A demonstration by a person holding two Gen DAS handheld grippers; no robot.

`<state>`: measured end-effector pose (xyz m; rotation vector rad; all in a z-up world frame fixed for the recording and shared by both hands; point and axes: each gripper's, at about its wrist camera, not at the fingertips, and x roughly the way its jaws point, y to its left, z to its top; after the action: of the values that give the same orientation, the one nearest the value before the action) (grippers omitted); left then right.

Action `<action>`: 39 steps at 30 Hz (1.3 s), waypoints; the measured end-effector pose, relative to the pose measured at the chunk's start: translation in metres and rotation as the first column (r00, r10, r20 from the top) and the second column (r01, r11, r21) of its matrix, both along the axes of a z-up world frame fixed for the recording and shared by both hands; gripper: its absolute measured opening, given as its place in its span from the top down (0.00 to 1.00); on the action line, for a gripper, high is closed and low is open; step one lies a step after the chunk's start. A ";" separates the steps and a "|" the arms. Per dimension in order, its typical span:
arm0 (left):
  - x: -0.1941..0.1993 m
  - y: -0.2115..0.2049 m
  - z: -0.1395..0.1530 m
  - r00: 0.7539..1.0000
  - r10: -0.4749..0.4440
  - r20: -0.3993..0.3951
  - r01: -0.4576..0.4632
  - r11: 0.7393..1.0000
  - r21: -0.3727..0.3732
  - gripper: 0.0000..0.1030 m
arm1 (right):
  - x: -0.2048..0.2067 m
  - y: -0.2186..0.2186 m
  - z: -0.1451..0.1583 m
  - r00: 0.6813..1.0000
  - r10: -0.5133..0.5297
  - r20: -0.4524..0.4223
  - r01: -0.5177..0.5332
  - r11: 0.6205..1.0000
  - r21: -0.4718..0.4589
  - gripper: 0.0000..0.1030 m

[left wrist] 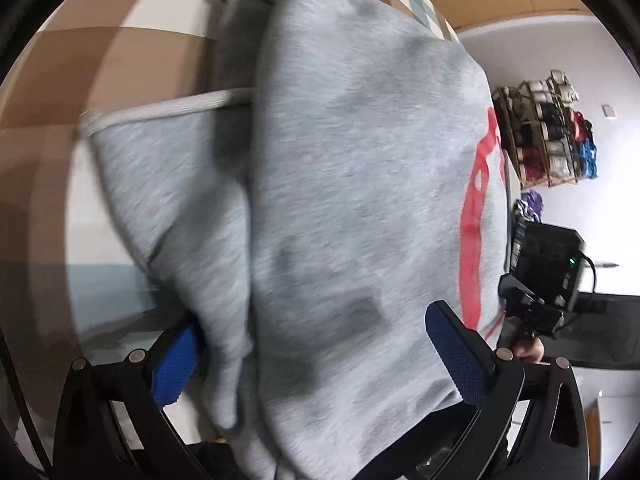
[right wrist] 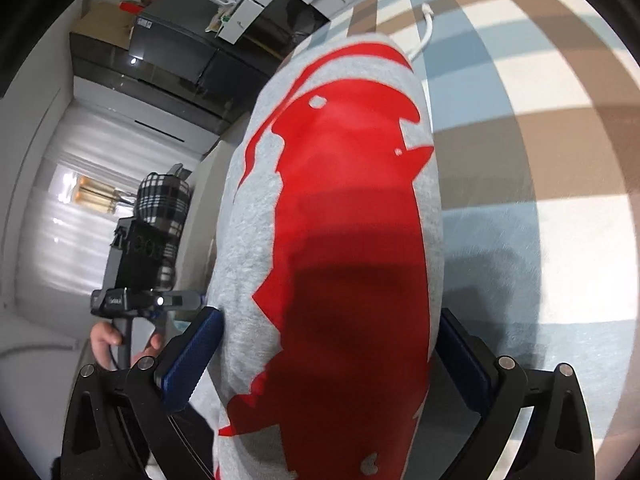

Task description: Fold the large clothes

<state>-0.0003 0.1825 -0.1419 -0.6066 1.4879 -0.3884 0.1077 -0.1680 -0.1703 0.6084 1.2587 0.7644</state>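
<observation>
Left gripper (left wrist: 320, 352) has its blue pads spread wide around a bunched edge of the grey hoodie (left wrist: 340, 200), drawstring (left wrist: 168, 110) trailing left over the checked cloth (left wrist: 120, 60); whether it pinches cloth, cannot tell. Right gripper (right wrist: 328, 356) likewise straddles the hoodie's red print (right wrist: 348, 220), jaws wide, grip unclear. Hoodie looks lifted off the checked surface between both grippers, likely mid-fold; next move needs both edges carried over together and laid flat.
</observation>
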 end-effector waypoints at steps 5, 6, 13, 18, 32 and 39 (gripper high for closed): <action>0.022 -0.021 -0.002 0.998 -0.054 -0.016 0.053 0.996 -0.071 0.03 | 0.010 -0.002 -0.014 0.992 0.064 -0.110 -0.056 0.996 0.075 0.00; 0.021 -0.023 0.002 0.998 -0.062 -0.010 0.061 0.995 -0.077 0.04 | 0.011 0.001 -0.016 0.987 0.089 -0.132 -0.077 0.993 0.095 0.00; 0.022 -0.031 0.009 0.996 -0.090 0.024 0.091 0.992 -0.087 0.21 | 0.001 0.009 -0.013 0.990 0.139 -0.024 -0.138 0.989 0.056 0.06; 0.012 -0.024 0.006 0.993 -0.113 0.031 0.112 0.994 0.015 0.58 | -0.018 -0.004 -0.008 0.991 0.122 0.050 -0.125 0.990 0.067 0.23; 0.033 -0.029 -0.008 0.992 -0.125 -0.011 0.124 0.990 -0.064 0.47 | -0.013 -0.015 -0.021 0.989 0.150 0.007 -0.150 0.983 0.105 0.15; 0.032 -0.043 0.004 0.990 -0.132 0.040 0.135 0.988 -0.078 0.67 | -0.038 -0.035 -0.014 0.990 0.109 0.091 -0.120 0.985 0.122 0.34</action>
<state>0.0317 0.1399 -0.1374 -0.5624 1.4896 -0.5627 0.0700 -0.2032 -0.1841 0.6040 1.1809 0.9629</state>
